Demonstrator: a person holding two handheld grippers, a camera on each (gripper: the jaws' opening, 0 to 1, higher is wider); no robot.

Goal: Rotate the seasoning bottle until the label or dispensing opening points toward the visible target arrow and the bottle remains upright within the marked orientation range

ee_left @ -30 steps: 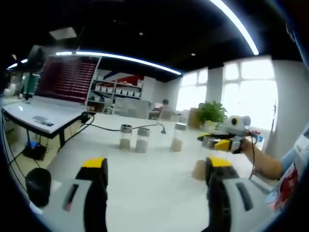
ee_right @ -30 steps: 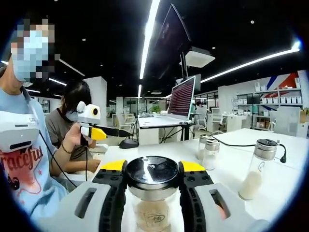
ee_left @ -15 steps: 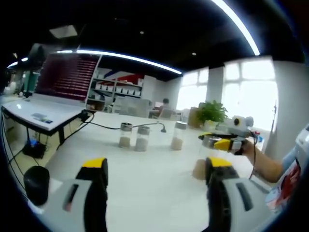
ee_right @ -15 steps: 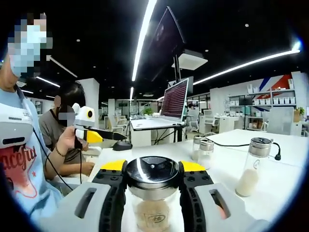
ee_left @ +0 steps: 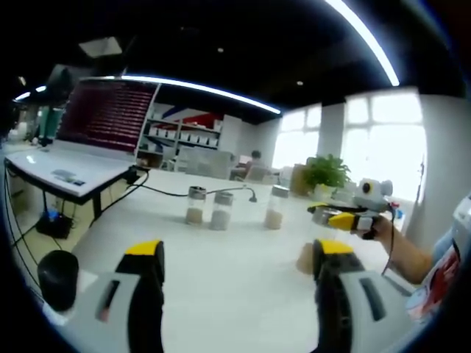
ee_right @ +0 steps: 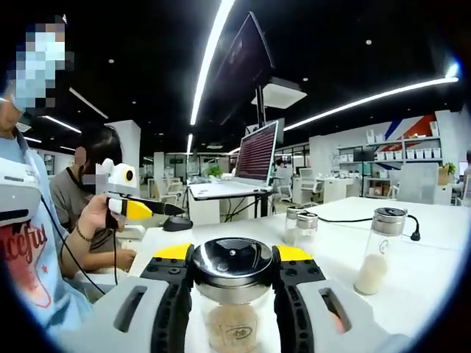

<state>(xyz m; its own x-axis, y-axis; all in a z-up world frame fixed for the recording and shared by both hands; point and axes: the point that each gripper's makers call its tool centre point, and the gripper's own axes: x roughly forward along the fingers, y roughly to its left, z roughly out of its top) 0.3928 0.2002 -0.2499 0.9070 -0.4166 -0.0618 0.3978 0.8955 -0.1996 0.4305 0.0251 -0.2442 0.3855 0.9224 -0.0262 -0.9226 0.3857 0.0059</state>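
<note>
- Since the earlier frames, the background in the right gripper view has slid toward the left while the seasoning bottle (ee_right: 232,290) keeps the same place between the jaws, so the hand is turning together with the bottle.
- At the lower centre of this view, the right gripper (ee_right: 232,259) is closed on the bottle; both yellow-tipped jaws press just under the shiny metal cap (ee_right: 232,257).
- In the left gripper view, the left gripper (ee_left: 234,254) has its jaws wide apart with nothing between them, above the white table (ee_left: 221,272).
- At the right of that view the right gripper (ee_left: 333,218) appears again, and the bottle's base (ee_left: 305,257) seems to be on the table or just above it; I cannot tell which.
- Three other bottles (ee_left: 218,210) stand in a row at the centre, well apart from the held one.
- By my judgement the bottle is clear glass or hard plastic, stiff, smooth and rather light, with little powder at the bottom. The neck under the cap is a good place to hold it, but smooth walls can slip, so the turn should be slow and vertical.
- I see no target arrow in either view.
</note>
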